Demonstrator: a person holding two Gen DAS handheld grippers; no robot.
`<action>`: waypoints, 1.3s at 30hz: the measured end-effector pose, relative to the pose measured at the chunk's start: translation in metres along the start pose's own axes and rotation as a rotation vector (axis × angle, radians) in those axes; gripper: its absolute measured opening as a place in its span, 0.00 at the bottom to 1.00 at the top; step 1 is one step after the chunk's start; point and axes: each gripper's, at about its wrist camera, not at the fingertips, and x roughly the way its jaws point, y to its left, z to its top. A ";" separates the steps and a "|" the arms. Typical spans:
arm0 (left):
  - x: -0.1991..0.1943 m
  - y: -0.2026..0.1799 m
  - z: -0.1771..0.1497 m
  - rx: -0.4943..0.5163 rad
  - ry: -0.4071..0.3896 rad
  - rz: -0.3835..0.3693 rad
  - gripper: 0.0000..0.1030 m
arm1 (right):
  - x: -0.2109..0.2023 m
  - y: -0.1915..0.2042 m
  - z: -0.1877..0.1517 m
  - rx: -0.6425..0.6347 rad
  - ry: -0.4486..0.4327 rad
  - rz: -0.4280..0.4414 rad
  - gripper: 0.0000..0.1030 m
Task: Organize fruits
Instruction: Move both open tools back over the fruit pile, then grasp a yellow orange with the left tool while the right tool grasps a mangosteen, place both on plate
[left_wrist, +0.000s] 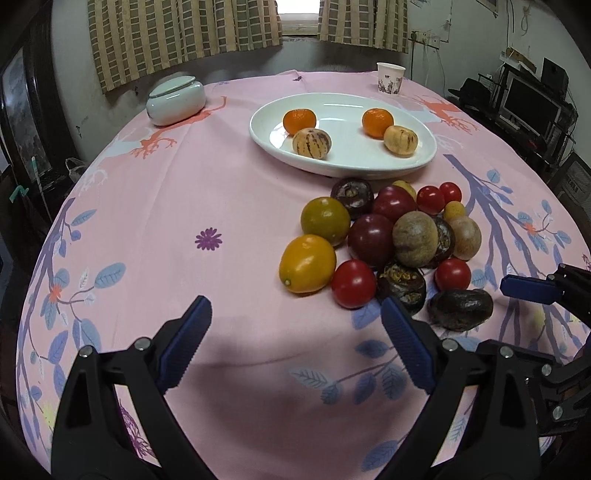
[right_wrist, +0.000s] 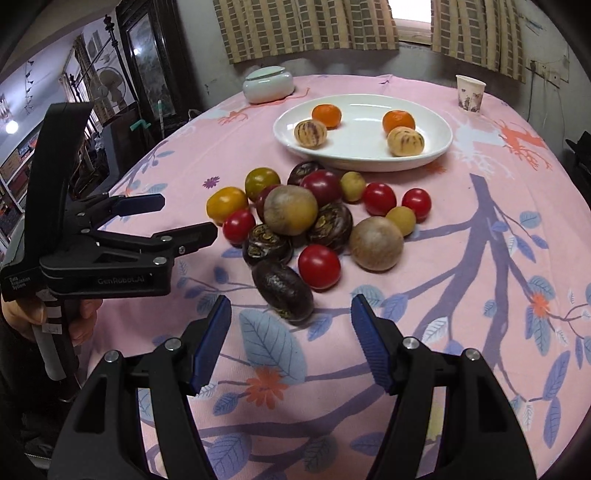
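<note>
A pile of mixed fruit (left_wrist: 388, 240) (right_wrist: 314, 221) lies on the pink tablecloth: red tomatoes, dark plums, brown and yellow fruits. Behind it a white oval plate (left_wrist: 343, 171) (right_wrist: 362, 164) holds two oranges and two striped pale fruits. My left gripper (left_wrist: 295, 314) (right_wrist: 188, 218) stands open over bare cloth, to the left of the pile, near a yellow fruit (left_wrist: 307, 264). My right gripper (right_wrist: 291, 314) is open too. The near end of a dark wrinkled fruit (right_wrist: 282, 290) (left_wrist: 461, 308) lies just between its fingertips, untouched by the pads.
A white lidded jar (left_wrist: 175, 99) (right_wrist: 267, 86) sits at the table's far left and a paper cup (left_wrist: 389, 78) (right_wrist: 470, 92) at the far right. A hand (right_wrist: 22, 314) holds the left gripper's handle. Dark furniture stands beyond the table's edges.
</note>
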 end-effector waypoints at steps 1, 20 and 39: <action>0.001 0.000 -0.001 0.002 0.003 0.002 0.92 | 0.003 0.003 0.001 -0.012 0.007 -0.001 0.60; 0.020 0.026 0.005 -0.055 0.045 0.040 0.92 | 0.018 -0.007 -0.005 0.011 0.059 0.064 0.31; 0.048 0.017 0.023 -0.046 0.045 -0.101 0.37 | 0.021 -0.009 -0.008 0.009 0.072 0.108 0.32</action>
